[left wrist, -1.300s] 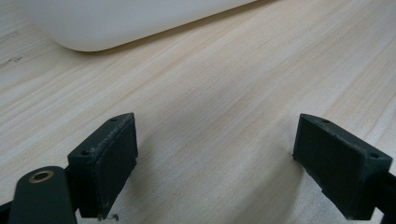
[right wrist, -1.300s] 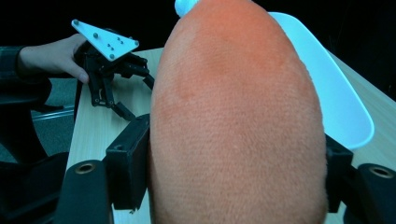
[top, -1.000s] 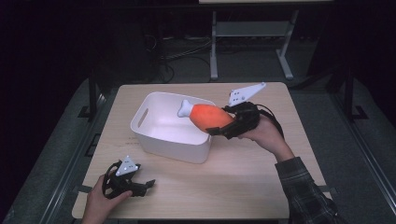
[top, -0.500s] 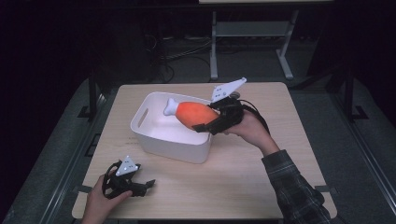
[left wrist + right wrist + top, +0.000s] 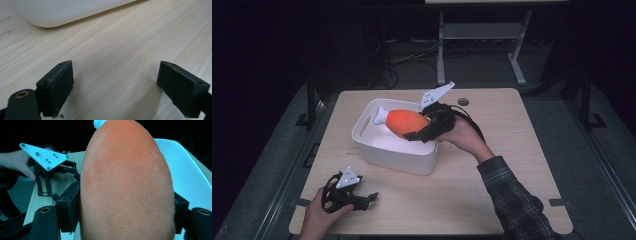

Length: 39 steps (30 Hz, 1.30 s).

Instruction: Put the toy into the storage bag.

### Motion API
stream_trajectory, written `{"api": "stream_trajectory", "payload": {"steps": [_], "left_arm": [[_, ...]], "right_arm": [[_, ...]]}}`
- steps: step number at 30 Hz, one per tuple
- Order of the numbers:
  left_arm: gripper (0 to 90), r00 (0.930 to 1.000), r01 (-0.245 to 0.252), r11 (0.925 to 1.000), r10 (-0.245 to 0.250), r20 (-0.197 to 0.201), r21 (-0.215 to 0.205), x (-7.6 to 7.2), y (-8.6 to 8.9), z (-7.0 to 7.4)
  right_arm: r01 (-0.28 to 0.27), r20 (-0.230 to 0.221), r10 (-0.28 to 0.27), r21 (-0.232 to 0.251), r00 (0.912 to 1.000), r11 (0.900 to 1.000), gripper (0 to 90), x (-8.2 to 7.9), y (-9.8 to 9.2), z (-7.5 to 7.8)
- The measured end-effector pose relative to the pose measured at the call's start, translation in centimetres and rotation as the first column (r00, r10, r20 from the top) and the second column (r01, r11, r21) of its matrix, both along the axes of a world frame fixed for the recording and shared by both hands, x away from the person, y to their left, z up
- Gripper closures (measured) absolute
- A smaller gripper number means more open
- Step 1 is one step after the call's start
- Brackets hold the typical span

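Note:
An orange plush drumstick (image 5: 404, 121) with a white bone end hangs over the white bin (image 5: 384, 152) in the high view. My right gripper (image 5: 419, 131) is shut on its fat end. In the right gripper view the orange drumstick (image 5: 127, 185) bulges between both pads (image 5: 68, 207), above the bin's white inside (image 5: 190, 172). My left gripper (image 5: 367, 197) rests on the table near the front left corner, jaws wide open. In the left gripper view its pads (image 5: 57, 86) stand apart over bare wood, with the bin's wall (image 5: 62, 11) ahead.
The light wooden table (image 5: 512, 165) has free room to the right of the bin and in front of it. A metal stand (image 5: 477, 35) is on the dark floor behind the table. The left gripper (image 5: 50, 167) and its hand are seen past the drumstick in the right gripper view.
My right gripper has carried the drumstick leftward from the bin's right rim to over the bin's middle. The left gripper has stayed where it was.

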<state>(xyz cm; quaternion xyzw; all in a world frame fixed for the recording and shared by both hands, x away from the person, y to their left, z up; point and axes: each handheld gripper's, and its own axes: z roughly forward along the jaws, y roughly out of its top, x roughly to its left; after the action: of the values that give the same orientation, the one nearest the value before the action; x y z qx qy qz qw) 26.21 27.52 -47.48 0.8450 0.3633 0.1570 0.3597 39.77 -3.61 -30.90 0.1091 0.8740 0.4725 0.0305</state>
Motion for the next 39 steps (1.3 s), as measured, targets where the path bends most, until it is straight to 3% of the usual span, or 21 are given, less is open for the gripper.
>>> {"api": "stream_trajectory", "payload": {"steps": [13,23,39], "left_arm": [[12.9,1.0000,0.002,1.0000,-0.002,0.000,0.004,0.0,0.0,0.0],[12.9,1.0000,0.003,1.0000,-0.003,0.000,0.005,0.0,0.0,0.0],[12.9,1.0000,0.003,1.0000,-0.003,0.000,0.005,0.0,0.0,0.0]], "right_arm": [[-0.011,-0.027,0.010,-0.030,0.9996,0.999,29.1,0.9,2.4,-1.6],[-0.030,-0.032,0.029,-0.057,0.9991,0.998,28.9,0.7,3.6,-2.1],[-0.047,-0.049,0.043,-0.072,0.9979,0.996,23.4,0.6,4.0,-2.4]]}}
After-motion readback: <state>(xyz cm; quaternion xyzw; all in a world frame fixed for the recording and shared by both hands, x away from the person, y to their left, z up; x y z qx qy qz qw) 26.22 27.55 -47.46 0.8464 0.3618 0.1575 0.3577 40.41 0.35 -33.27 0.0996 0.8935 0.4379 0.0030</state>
